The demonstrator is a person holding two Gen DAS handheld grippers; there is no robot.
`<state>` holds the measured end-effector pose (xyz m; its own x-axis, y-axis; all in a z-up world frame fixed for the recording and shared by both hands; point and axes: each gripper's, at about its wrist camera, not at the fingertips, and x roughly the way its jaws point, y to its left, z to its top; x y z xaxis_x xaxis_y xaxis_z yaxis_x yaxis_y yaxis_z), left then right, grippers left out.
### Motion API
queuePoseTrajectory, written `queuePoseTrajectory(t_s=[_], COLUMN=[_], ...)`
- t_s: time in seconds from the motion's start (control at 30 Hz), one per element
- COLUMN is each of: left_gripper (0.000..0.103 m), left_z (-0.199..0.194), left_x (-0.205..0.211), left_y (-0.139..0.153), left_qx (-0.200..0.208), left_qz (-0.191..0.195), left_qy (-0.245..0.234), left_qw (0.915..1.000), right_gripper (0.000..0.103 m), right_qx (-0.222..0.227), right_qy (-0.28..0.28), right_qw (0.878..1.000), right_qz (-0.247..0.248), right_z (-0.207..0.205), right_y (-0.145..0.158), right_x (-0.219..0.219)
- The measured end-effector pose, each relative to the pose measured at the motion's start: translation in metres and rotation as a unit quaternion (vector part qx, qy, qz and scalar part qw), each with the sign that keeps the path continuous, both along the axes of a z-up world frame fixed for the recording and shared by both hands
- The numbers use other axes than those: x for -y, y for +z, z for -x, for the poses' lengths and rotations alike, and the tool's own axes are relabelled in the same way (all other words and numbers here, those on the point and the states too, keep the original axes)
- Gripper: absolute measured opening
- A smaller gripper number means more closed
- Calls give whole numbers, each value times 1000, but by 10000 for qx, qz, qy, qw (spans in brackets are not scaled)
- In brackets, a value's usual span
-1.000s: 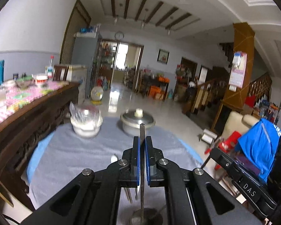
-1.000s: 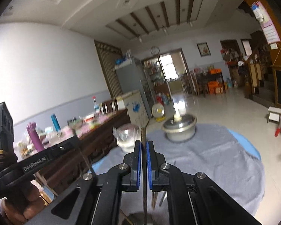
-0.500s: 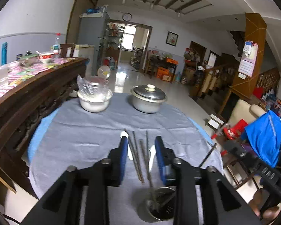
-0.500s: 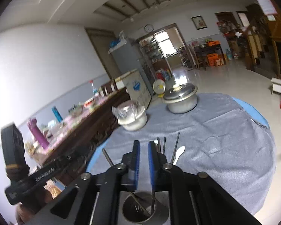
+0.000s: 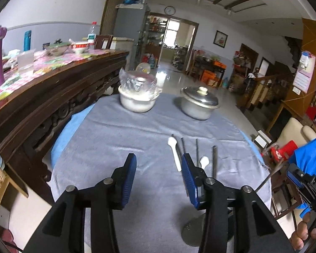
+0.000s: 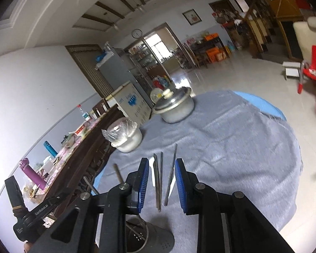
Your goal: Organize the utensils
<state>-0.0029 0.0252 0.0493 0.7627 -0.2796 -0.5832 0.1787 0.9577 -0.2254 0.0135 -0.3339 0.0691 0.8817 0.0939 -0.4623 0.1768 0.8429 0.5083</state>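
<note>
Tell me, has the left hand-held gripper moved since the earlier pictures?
Yes. The left hand-held gripper has tipped downward: the lidded pot sits higher in its view, and its jaws have just been opening, empty.

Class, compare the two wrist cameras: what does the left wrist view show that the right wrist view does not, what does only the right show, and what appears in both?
Only the left wrist view shows the blue cloth on a chair and the wall calendar.

Only the right shows the red stool.

Both show the lidded metal pot, the plastic-covered bowl, the chopsticks lying on the grey tablecloth, and the perforated utensil holder.
</note>
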Motion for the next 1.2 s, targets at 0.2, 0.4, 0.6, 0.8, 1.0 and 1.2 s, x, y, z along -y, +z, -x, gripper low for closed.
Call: queuePoseTrajectory(t_s=[0.2, 0.4, 0.6, 0.8, 1.0, 1.2], left_gripper=[46, 46, 46, 46, 46, 46], left_z=[-9, -23, -58, -103, -149, -193], left_x=[-7, -12, -13, 3, 41, 82], left_y=[-17, -31, -61, -87, -109, -124], left_qx=[-274, -470, -942, -1182, -1367, -1414], left_qz=[-54, -50, 40, -110, -161, -475], left_qy=[84, 88, -3, -149, -562, -724], left_qw=[9996, 9988, 9955, 9928, 9889, 9862], right_gripper=[28, 54, 50, 44, 38, 38], right_qx=[-270, -447, -768, -1150, -1560, -1657], right_qy=[-30, -14, 152, 472, 945, 847], right_qw=[9994, 9981, 9953, 9895, 9769, 9786], right_qz=[-191, -419, -578, -742, -1116, -884], right_z=[-5, -15, -37, -79, -144, -193], right_y=[-20, -37, -64, -98, -135, -148], right_x=[8, 14, 17, 21, 11, 3])
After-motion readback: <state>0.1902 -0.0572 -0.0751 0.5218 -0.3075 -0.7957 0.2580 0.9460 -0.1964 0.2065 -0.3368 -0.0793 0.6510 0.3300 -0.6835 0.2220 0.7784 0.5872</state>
